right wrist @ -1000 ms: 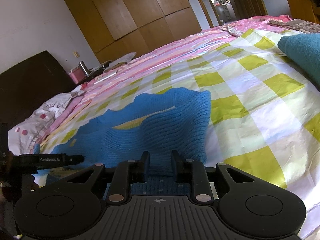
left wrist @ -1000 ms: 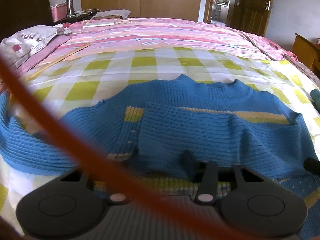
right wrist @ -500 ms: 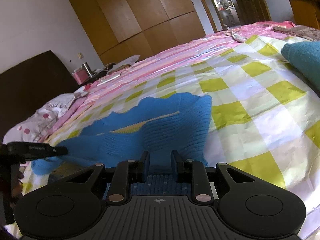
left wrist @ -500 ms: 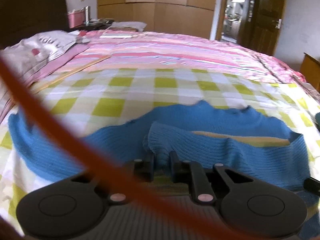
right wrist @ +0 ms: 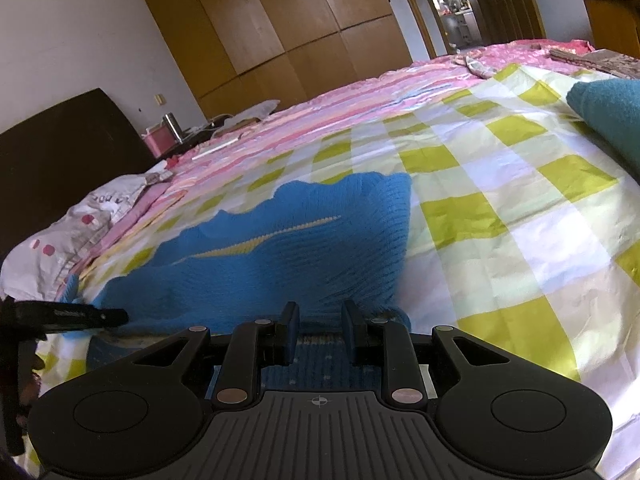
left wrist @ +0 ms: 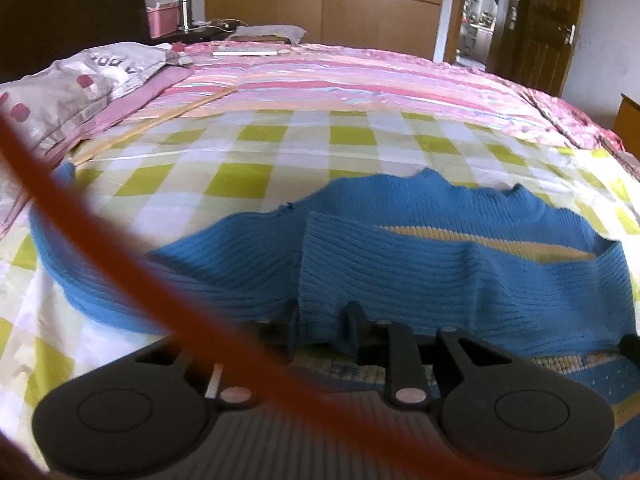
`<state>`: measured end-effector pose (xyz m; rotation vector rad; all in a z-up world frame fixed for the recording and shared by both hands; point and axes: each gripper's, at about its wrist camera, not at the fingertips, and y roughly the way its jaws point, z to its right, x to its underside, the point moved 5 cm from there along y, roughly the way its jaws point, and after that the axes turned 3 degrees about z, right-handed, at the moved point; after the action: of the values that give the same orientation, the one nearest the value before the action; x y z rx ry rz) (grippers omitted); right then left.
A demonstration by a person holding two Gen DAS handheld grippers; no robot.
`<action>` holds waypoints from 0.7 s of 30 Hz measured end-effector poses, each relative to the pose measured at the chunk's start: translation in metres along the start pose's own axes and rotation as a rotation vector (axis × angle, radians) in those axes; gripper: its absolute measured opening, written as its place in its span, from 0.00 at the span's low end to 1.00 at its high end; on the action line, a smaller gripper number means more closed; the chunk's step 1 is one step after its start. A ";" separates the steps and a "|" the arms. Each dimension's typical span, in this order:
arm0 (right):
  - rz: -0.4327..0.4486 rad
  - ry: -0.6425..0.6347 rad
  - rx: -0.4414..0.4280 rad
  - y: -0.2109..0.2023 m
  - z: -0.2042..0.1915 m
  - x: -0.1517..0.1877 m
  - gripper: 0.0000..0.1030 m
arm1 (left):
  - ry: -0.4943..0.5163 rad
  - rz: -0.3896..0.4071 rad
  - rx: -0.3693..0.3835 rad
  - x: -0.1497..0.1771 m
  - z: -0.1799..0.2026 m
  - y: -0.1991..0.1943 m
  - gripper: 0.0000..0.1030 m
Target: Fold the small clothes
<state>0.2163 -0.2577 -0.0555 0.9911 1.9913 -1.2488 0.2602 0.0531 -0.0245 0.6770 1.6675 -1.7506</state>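
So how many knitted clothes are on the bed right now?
2: a blue ribbed knit sweater spread on the checked sheet ahead of both grippers, and a teal knit garment at the right edge. Others may lie out of view.

- One blue knitted sweater (left wrist: 460,268) is counted on the bed (left wrist: 352,136).
- One teal folded cloth (right wrist: 612,112) is seen.
- One pillow (left wrist: 76,84) is counted.
- Two tongs are counted: left tongs (left wrist: 322,330), right tongs (right wrist: 319,330).
- One pink box (left wrist: 162,24) and one metal flask (left wrist: 185,12) are seen.
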 end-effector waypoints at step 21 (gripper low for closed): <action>-0.009 -0.004 0.004 0.003 0.002 0.005 0.23 | -0.014 0.019 -0.067 0.004 -0.015 0.001 0.34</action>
<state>0.2161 -0.2578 -0.0616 0.9817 1.9931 -1.2588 0.2575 0.0675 -0.0285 0.6468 1.6974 -1.6751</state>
